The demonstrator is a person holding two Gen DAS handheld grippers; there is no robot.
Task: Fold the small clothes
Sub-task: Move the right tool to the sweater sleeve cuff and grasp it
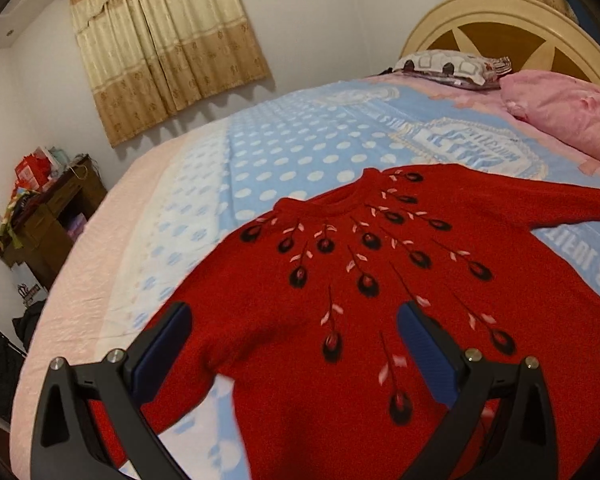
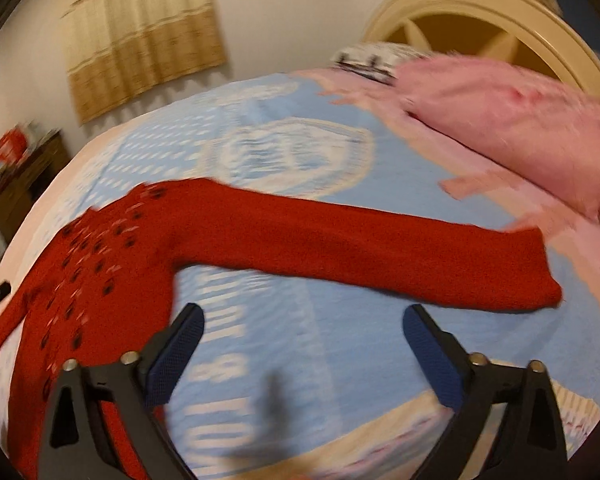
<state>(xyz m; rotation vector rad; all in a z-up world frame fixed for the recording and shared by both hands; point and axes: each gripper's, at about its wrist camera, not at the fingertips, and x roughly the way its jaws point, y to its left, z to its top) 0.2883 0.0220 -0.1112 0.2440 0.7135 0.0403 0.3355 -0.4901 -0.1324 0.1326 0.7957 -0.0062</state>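
Sweater (image 1: 380, 280) lies flat under both open grippers.

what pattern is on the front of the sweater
Red sweater with dark oval buds on thin stems with pale pink leaves, fanning from the neckline; clearest in left wrist view.

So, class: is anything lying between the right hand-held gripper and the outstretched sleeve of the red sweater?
Nothing visible is. The right hand-held gripper is open, and only bare blue bedspread shows between its fingers and the sleeve of the red sweater. The pink pillow lies beyond the sleeve, out of the way.
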